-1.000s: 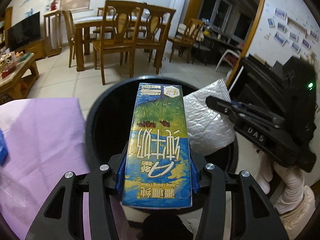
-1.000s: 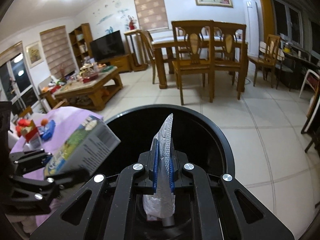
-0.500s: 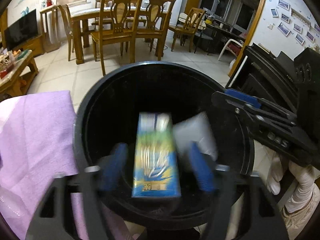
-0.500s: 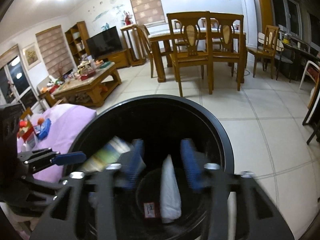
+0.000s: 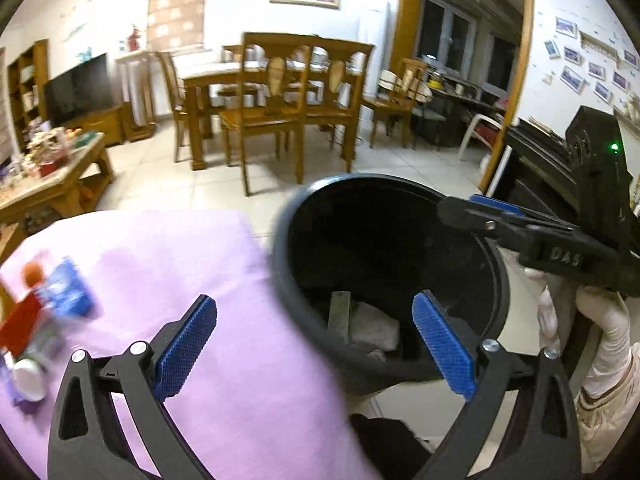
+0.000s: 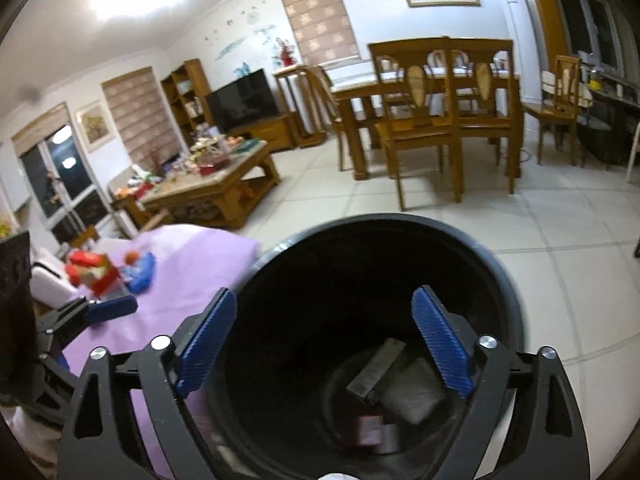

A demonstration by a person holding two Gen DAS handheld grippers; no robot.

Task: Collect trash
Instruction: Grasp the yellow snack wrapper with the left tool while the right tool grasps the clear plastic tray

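The black trash bin stands beside the purple-covered table. At its bottom lie the blue-green milk carton and the crumpled silver bag. My left gripper hovers over the bin's left rim and the table edge. Its jaws are opening and hold nothing. My right gripper hangs over the bin with jaws opening and empty, above the carton, the bag and a small red-and-white scrap. Each gripper shows in the other's view: right gripper, left gripper.
On the table's far left lie a red box, a blue packet, an orange ball and a white cup. A white-gloved hand holds the right gripper. Dining chairs and a coffee table stand beyond on tiled floor.
Both grippers opened and let go. The carton and the silver bag fell to the bin's bottom. The left gripper swung left toward the purple table.
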